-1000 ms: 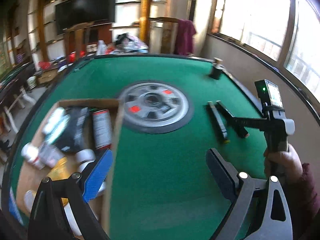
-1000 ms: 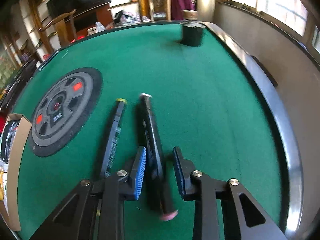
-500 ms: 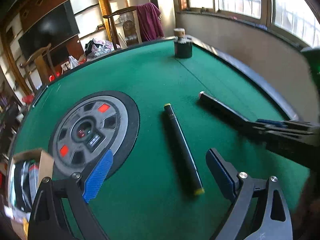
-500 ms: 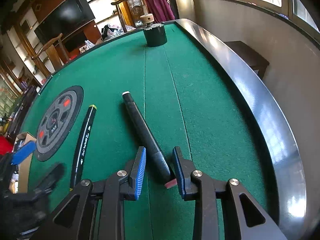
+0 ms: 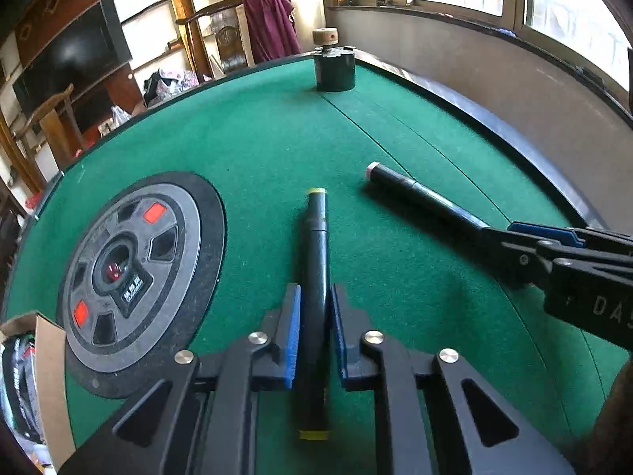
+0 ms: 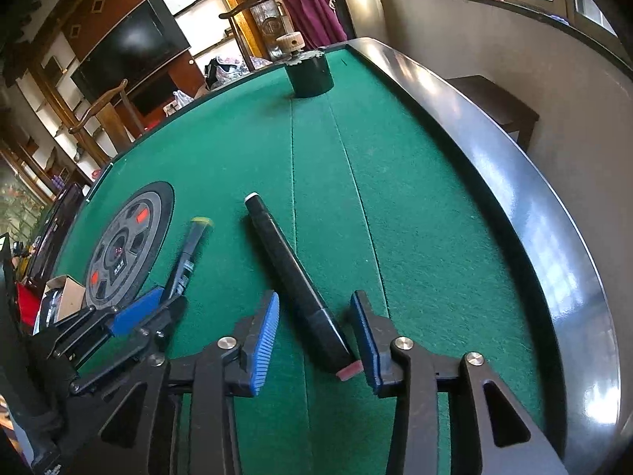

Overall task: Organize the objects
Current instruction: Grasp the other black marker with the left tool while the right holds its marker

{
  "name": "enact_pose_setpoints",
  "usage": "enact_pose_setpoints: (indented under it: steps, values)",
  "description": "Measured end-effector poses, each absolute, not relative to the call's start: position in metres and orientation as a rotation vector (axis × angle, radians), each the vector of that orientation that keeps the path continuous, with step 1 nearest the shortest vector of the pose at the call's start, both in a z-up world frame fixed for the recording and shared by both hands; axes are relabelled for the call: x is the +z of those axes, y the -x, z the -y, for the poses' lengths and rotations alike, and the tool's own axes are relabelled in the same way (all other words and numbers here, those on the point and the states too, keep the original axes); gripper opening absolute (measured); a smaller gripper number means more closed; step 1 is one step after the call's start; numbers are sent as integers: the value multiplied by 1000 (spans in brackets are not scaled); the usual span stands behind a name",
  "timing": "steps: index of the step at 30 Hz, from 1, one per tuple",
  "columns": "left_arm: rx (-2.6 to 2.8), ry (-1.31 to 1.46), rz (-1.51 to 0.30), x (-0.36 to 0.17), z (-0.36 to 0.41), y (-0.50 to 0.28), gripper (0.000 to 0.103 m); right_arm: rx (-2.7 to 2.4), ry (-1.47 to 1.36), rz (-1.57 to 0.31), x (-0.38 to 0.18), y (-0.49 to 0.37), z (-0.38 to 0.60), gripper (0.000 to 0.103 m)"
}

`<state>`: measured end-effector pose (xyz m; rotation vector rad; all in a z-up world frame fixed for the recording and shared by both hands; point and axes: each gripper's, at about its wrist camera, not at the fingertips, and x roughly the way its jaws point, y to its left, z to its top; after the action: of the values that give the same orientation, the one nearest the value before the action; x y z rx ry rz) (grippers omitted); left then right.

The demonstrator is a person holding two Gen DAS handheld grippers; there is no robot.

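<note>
On the green bench [image 5: 257, 146], the left tongs [image 5: 312, 330], wide open a second ago over the cardboard box [image 5: 47, 360], have swung across and clamped the yellow-capped marker [image 5: 316, 245] lying there, ready to lift. The right tongs [image 6: 314, 332] are opening, freeing the pink-capped marker [image 6: 292, 273], which lies loose between the pads.
</note>
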<state>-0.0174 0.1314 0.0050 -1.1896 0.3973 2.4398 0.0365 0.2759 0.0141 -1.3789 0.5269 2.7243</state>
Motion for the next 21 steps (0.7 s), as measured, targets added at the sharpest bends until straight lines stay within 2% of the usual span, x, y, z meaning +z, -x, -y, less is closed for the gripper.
enact_pose_setpoints:
  steps: [5,9,15,20,21]
  values:
    - [2445,1196,-242,19,-102,10,14,2759,1361,-447,14,-34,-265,61]
    - [2464,1158,-144,39,-75,-4,14,2764,1346,-342,13,-34,-255,64]
    - [2490,1117,-32,61,-28,-35,14,2769,1353,-424,13,-28,-261,64]
    - [2517,1071,-39,68,-7,-62,14,2720,1387,-195,11,-11,-243,62]
    - [2520,1065,-40,69,-4,-65,14,2710,1387,-147,10,-9,-238,56]
